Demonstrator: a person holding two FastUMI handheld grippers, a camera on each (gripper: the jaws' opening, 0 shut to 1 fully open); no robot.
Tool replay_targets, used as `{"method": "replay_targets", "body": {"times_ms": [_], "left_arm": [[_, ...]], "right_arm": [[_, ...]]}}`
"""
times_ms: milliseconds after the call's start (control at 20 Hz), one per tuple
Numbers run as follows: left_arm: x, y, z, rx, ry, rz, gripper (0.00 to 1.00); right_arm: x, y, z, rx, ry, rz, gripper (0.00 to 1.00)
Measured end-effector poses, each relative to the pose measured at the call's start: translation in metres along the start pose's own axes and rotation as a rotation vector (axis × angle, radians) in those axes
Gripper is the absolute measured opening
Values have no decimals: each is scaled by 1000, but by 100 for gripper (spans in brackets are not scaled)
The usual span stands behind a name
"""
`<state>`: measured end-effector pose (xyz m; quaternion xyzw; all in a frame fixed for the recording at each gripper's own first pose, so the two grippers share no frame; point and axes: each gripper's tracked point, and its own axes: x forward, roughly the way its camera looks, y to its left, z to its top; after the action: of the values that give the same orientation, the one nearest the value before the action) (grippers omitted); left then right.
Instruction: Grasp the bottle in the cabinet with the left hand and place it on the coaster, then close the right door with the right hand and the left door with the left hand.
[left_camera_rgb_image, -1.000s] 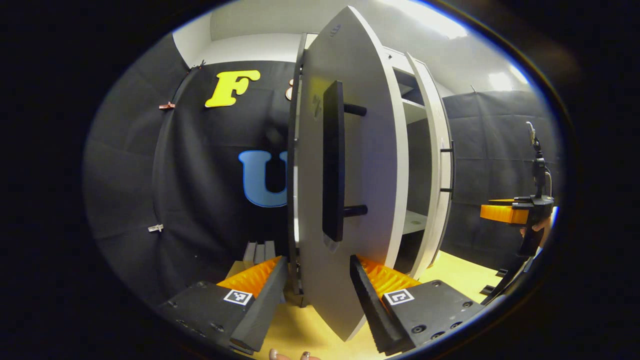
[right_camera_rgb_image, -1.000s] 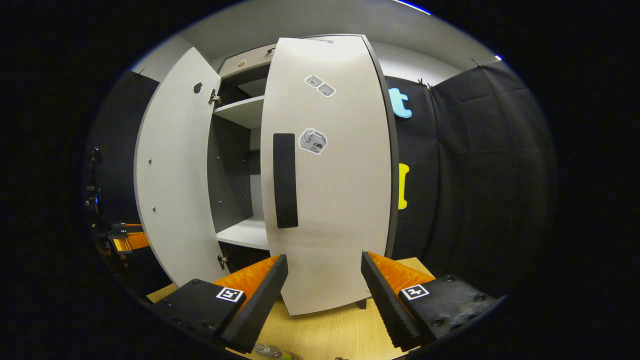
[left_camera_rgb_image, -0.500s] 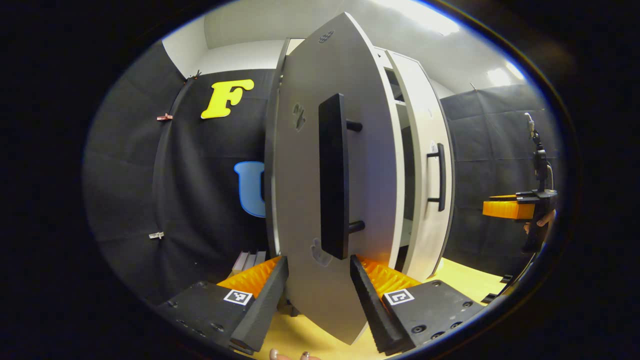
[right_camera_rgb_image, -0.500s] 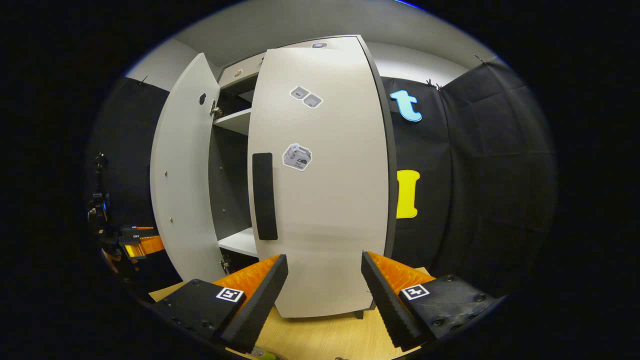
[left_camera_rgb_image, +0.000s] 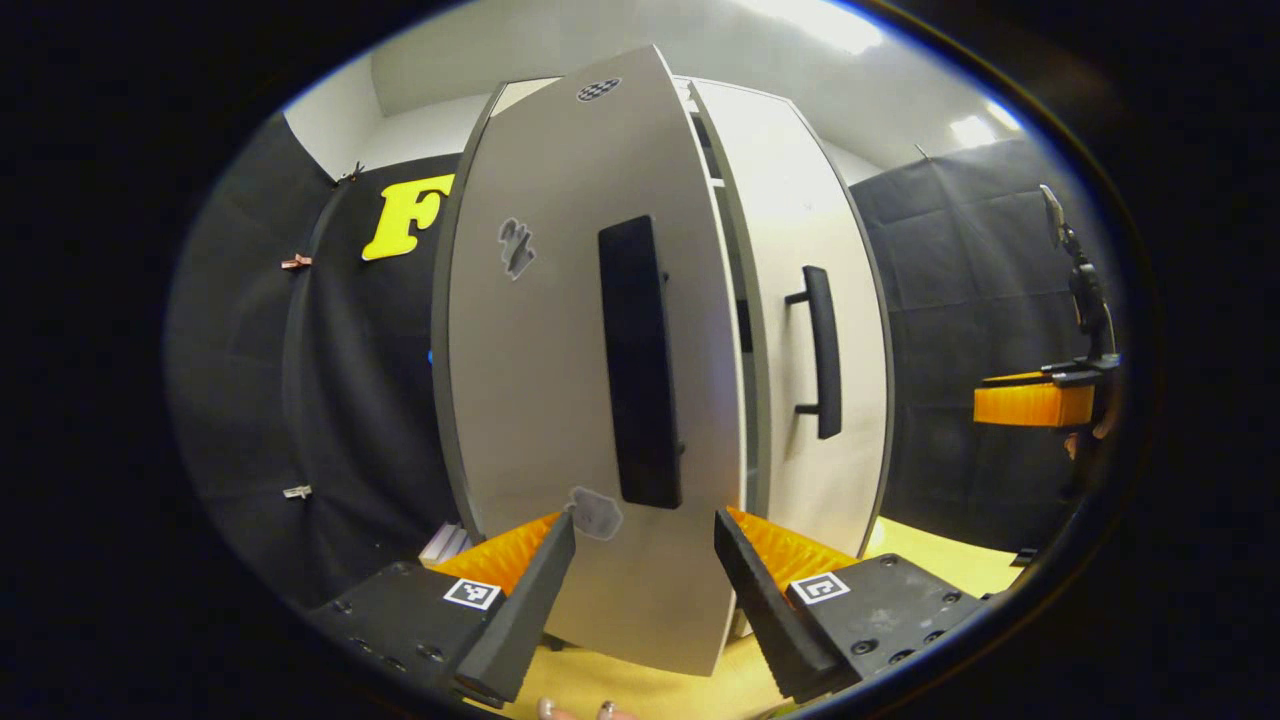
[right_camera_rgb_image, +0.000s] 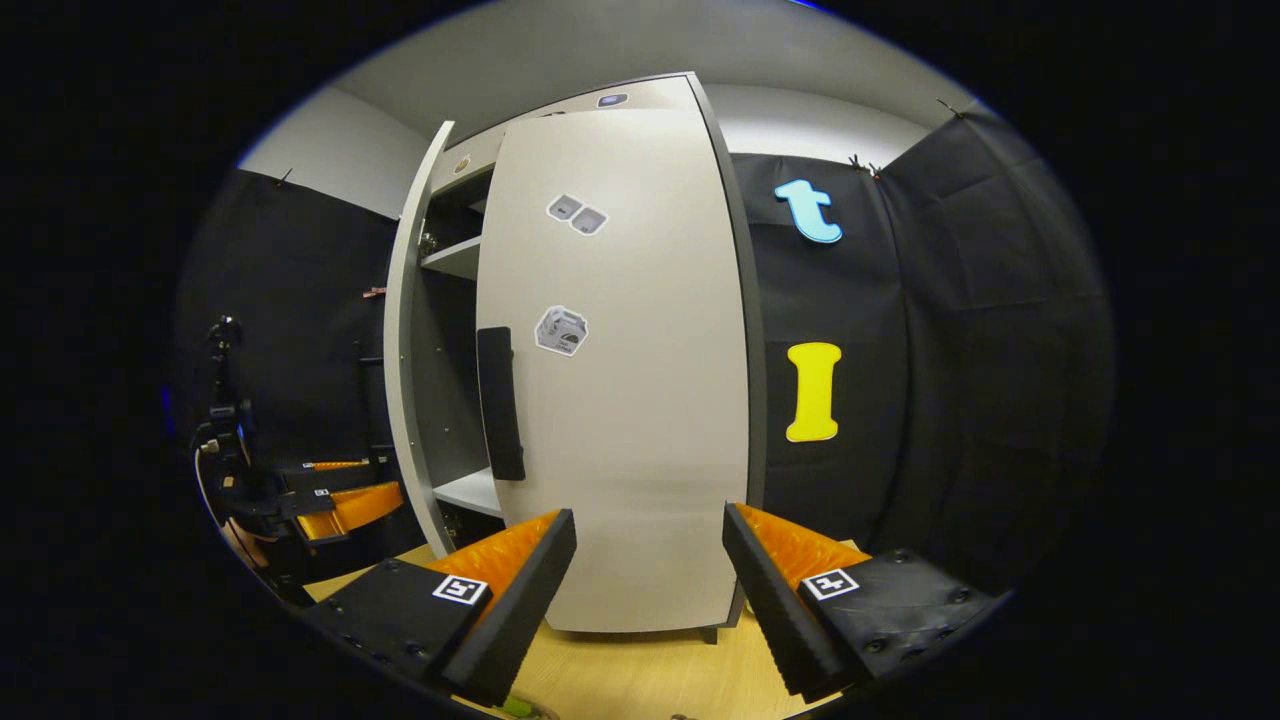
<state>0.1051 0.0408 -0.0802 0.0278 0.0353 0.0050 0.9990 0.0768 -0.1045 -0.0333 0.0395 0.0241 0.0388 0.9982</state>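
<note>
In the left gripper view the cabinet's left door (left_camera_rgb_image: 540, 400) stands close ahead, partly ajar, its black handle (left_camera_rgb_image: 640, 360) just above my left gripper (left_camera_rgb_image: 640, 590). That gripper is open with nothing held, and the door's lower face lies between its fingers. Behind it the right door (left_camera_rgb_image: 800, 250) looks shut, with its handle (left_camera_rgb_image: 822, 352) showing. In the right gripper view the right door (right_camera_rgb_image: 640, 420) faces me, and the left door's edge (right_camera_rgb_image: 410, 350) sticks out beside it. My right gripper (right_camera_rgb_image: 648, 590) is open and holds nothing. A greenish sliver (right_camera_rgb_image: 520, 708) shows at the bottom edge.
The cabinet stands on a light wooden table (left_camera_rgb_image: 920, 555). A white shelf (right_camera_rgb_image: 465, 490) shows through the gap between the doors. The right gripper (left_camera_rgb_image: 1035, 403) hangs far right in the left gripper view; the left gripper (right_camera_rgb_image: 335, 500) sits low left in the right gripper view.
The left door has swung much nearer to shut, with my left gripper following it. The right door has closed up against the cabinet, and the gap showing the inside has narrowed.
</note>
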Motion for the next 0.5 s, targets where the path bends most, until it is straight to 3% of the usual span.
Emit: {"method": "replay_targets", "body": {"times_ms": [50, 500], "left_arm": [[-1, -2, 1, -7, 2, -4, 94], [-15, -2, 1, -38, 15, 25, 90]], "right_arm": [[-1, -3, -1, 2, 3, 0, 98], [-1, -1, -5, 5, 18, 41, 98]]}}
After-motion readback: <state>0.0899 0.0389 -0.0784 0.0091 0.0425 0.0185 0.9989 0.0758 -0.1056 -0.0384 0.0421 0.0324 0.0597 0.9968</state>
